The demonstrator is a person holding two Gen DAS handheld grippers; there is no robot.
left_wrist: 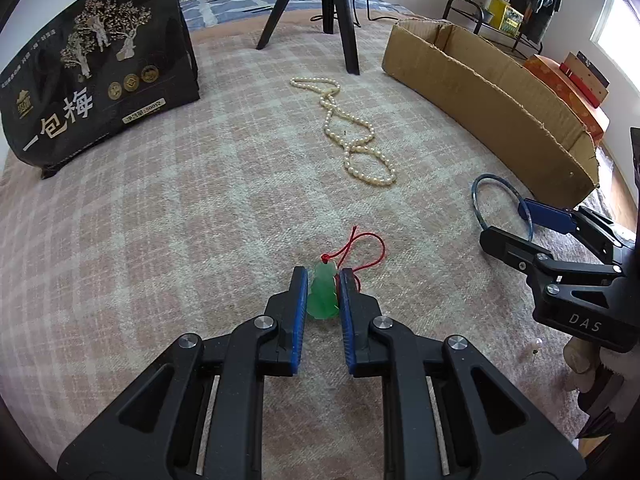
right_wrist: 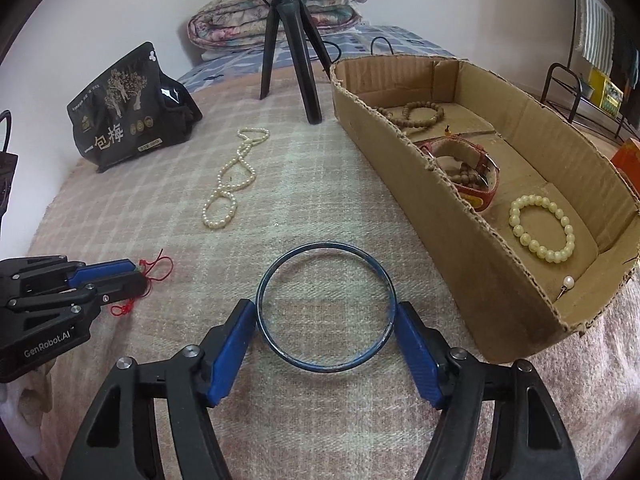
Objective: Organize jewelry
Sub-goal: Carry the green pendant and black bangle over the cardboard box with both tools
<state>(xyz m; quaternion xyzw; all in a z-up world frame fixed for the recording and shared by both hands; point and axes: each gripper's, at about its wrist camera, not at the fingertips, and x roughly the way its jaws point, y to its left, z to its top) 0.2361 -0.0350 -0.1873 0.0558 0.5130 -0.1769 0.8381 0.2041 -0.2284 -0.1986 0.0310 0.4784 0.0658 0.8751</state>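
My left gripper (left_wrist: pixel 323 280) is shut on a green jade pendant (left_wrist: pixel 323 294) with a red cord (left_wrist: pixel 366 246), low on the checked blanket. It also shows in the right wrist view (right_wrist: pixel 120 274). My right gripper (right_wrist: pixel 325 314) has its pads against both sides of a blue bangle (right_wrist: pixel 325 306) lying flat on the blanket; the bangle also shows in the left wrist view (left_wrist: pixel 492 196). A white pearl necklace (left_wrist: pixel 352 132) (right_wrist: pixel 232 178) lies loose further out. An open cardboard box (right_wrist: pixel 472 248) on the right holds several bracelets, a cream bead bracelet (right_wrist: pixel 544 229) among them.
A black snack bag (left_wrist: pixel 92 80) stands at the far left. A black tripod (right_wrist: pixel 290 44) stands behind the necklace. Folded quilts (right_wrist: pixel 276 12) lie at the back. A metal rack with clothes (left_wrist: pixel 516 4) stands at the far right.
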